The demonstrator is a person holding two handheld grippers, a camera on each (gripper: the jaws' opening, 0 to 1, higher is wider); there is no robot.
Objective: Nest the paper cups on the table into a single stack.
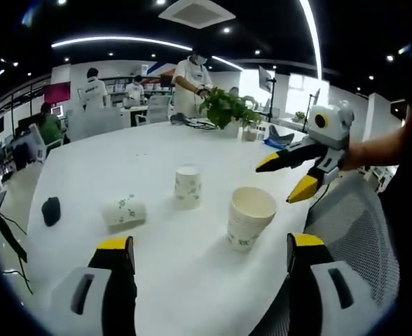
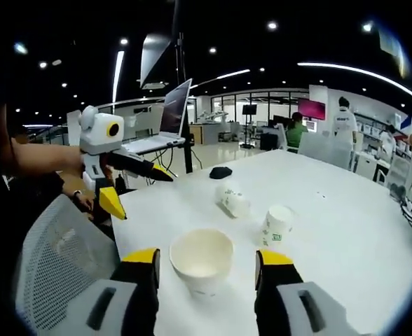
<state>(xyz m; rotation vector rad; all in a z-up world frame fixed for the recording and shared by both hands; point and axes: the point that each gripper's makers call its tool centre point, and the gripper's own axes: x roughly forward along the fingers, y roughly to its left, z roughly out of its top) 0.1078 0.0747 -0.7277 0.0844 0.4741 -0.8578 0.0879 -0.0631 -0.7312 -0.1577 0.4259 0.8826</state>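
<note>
White table: carrying three paper cups. Stacked cups, upright, standing near the edge beside the mesh chair. Upright cup standing further in toward the middle. Tipped cup lying on its side nearby. Black object lying toward the far-side edge. Left gripper and right gripper: both hanging with jaws spread, gripping nothing.

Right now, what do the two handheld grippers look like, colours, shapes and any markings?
Both match. The right gripper, seen in the left gripper view, has a grey-white boxy body and two tapering black jaws with yellow tips. The left gripper looks the same in the right gripper view. Each view's own jaws are black with yellow pads on pale grey slotted housings. No cables or markings visible.
</note>
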